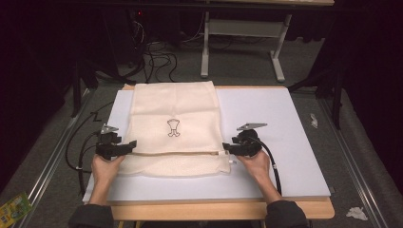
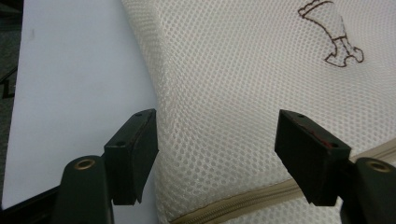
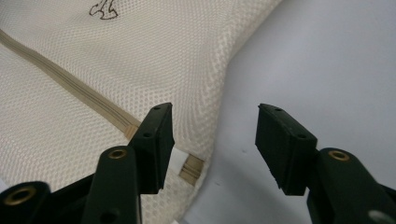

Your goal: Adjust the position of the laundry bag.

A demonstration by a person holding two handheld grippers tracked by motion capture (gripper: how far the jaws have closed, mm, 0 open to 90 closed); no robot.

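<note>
A cream mesh bag (image 1: 173, 123) lies flat on the white board (image 1: 280, 118), with a small brown outline motif (image 1: 174, 128) in its middle and a tan zipper (image 1: 180, 153) running across near its front. My left gripper (image 1: 130, 144) is at the bag's left edge, just above the zipper (image 2: 243, 198). Its jaws stand open, one beside the mesh (image 2: 243, 93) and one over it. My right gripper (image 1: 227, 147) is at the bag's right edge by the zipper's end (image 3: 191, 168). It is open (image 3: 215, 116), with one jaw over the mesh (image 3: 93, 60) and the other over bare board.
The white board rests on a wooden table whose front edge (image 1: 214, 209) is near the person. A white table frame (image 1: 242, 33) and cables (image 1: 157, 57) stand on the floor behind. Crumpled paper (image 1: 356, 213) and a green packet (image 1: 14, 206) lie on the floor.
</note>
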